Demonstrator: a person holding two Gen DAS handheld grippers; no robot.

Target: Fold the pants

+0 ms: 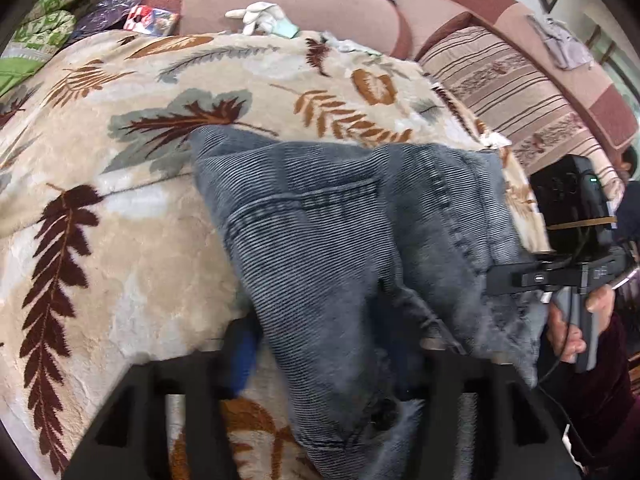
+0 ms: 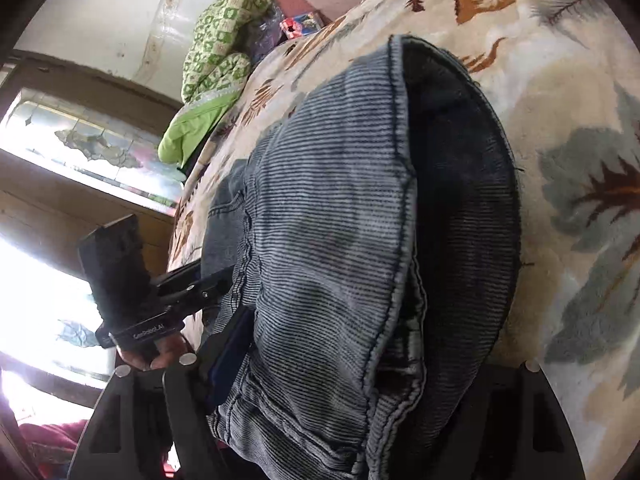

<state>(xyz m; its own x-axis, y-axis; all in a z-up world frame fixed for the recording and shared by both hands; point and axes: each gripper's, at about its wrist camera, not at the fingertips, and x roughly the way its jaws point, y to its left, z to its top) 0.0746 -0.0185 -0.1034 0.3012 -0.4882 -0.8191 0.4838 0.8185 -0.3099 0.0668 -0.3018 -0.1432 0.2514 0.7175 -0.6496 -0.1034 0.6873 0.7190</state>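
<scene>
Both tongs (image 1: 320, 364) (image 2: 356, 380) straddle bunched corduroy pants (image 1: 340, 240), grip unclear, on leaf-print blanket (image 1: 100, 280) beside striped cushion (image 1: 512, 92)

Pink sofa (image 1: 320, 0), bright window (image 2: 92, 152)

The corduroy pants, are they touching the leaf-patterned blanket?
Touching. In the left wrist view the grey-blue corduroy pants lie directly on the leaf-patterned blanket, with no gap at their far edge. The right wrist view shows the same.
</scene>
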